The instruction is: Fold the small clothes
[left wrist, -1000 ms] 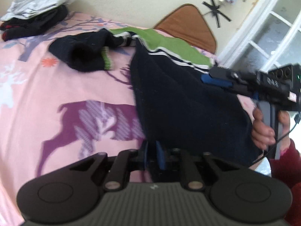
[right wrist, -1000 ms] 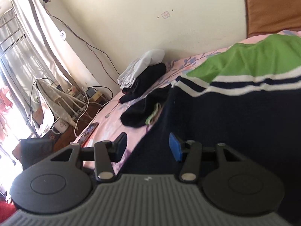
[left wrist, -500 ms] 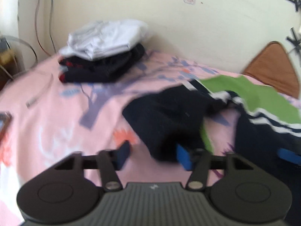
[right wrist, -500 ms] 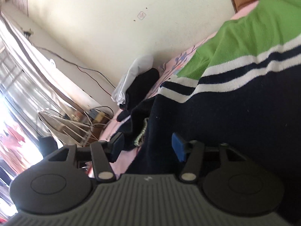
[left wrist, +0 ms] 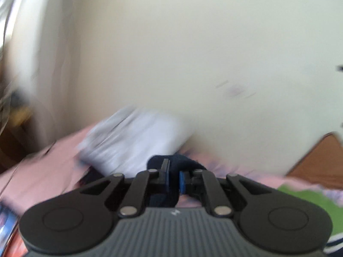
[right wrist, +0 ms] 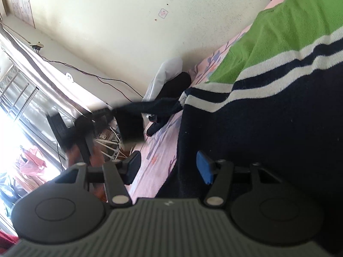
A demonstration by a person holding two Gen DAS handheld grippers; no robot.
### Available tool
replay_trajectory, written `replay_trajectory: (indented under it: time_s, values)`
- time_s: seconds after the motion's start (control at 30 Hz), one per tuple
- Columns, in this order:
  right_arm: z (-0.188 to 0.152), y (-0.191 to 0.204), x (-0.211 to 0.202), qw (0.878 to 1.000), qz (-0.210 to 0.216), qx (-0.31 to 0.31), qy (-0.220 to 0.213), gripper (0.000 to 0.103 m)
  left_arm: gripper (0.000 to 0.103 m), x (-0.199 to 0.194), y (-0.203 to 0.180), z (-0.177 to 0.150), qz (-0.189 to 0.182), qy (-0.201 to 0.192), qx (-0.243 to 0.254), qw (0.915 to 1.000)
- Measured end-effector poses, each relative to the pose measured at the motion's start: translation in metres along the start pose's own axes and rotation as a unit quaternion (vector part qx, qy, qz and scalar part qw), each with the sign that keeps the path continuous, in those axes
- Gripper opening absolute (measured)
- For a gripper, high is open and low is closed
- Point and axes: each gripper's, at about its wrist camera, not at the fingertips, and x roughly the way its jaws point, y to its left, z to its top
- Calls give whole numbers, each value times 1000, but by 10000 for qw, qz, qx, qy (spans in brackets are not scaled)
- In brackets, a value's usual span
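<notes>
A navy sweater (right wrist: pixel 268 117) with a green top and white stripes lies on the pink bed. My left gripper (left wrist: pixel 173 176) is shut on its dark sleeve (left wrist: pixel 163 165), which is bunched between the blue pads. In the right wrist view that sleeve (right wrist: pixel 158 105) stretches out to the left from the sweater, lifted off the sheet and held by the blurred left gripper in a person's hand (right wrist: pixel 79 152). My right gripper (right wrist: pixel 169 167) is open, low over the sweater's left edge. The dark cloth lies under its blue pad, and nothing is pinched.
A pile of folded clothes (left wrist: pixel 133 141), white on dark, sits by the wall at the far end of the bed (right wrist: pixel 156 156). A brown headboard (left wrist: pixel 321 160) stands at the right. Past the bed's left edge are cables and a window (right wrist: pixel 21 107).
The left gripper let go of the sweater's hem, swung left to the loose sleeve, shut on it and lifted it. The right gripper rolled and opened slightly; it has stayed by the sweater's edge.
</notes>
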Motion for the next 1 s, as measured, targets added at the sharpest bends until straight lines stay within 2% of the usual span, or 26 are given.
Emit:
replay_trajectory:
  time_s: [0.07,0.1,0.13,0.17,0.2,0.23,0.3,0.33,0.4,0.47,0.53,0.6,0.67,0.73,0.77,0.83,0.87,0.9,0.93,0.97,1.0]
  values:
    - [-1,1,-1,10000,-10,-7,-1,61,7,-9,-51,18,-516,-288,388,9975]
    - [-2,2,-1,10000,-19,-12,-11,61,9,-15,-80,24,-892,-354,653,9932]
    - [-4,4,1,10000,-42,-10,-36,61,20,-19,-112,27,-1384,-273,974,9852]
    - [-4,4,3,10000,-60,-3,-53,61,34,-20,-136,26,-1867,-67,1242,9745]
    - [-4,4,4,10000,-69,4,-65,61,74,-19,-161,24,-2365,233,1449,9605]
    - [-4,4,3,9999,-71,9,-70,61,98,-18,-178,19,-2676,453,1548,9499]
    - [-3,4,4,9999,-82,24,-86,61,97,-24,-194,8,-3080,440,1705,9349]
    - [-3,4,3,9999,-87,32,-101,61,97,-28,-196,3,-3100,334,1820,9326]
    - [-4,4,2,9999,-91,33,-121,61,98,-23,-189,-3,-2880,131,1902,9385]
    - [-5,6,5,9999,-114,14,-104,61,98,0,-170,-1,-2527,191,1750,9514]
    - [-5,8,5,9999,-129,-24,-72,61,98,35,-153,-1,-2208,559,1534,9616]
    - [-5,11,-2,9998,-75,-39,-162,61,98,70,-135,-8,-1969,1028,1425,9646]
    - [-1,16,-14,9990,-269,-153,-317,61,98,100,-125,-24,-1879,1501,1401,9605]
    - [10,22,-39,9971,-391,-302,-586,61,98,120,-119,-42,-1885,1941,1389,9526]
    - [18,23,-52,9947,-583,-380,-756,61,98,127,-117,-51,-1883,2075,1402,9496]
    - [39,27,-76,9829,-1293,-657,-1138,61,95,136,-121,-64,-1905,2153,1491,9461]
    - [52,30,-84,9706,-1836,-882,-1279,61,90,138,-127,-72,-1926,2124,1565,9451]
    - [65,33,-85,9554,-2381,-1116,-1344,61,66,135,-131,-79,-1920,2090,1664,9443]
    - [79,34,-81,9364,-2918,-1421,-1338,62,50,137,-136,-84,-1897,2088,1783,9427]
    - [90,33,-75,9206,-3272,-1710,-1274,64,28,136,-141,-91,-1832,2092,1882,9419]
    - [100,28,-67,9060,-3569,-1949,-1176,66,21,137,-141,-95,-1774,2028,1891,9443]
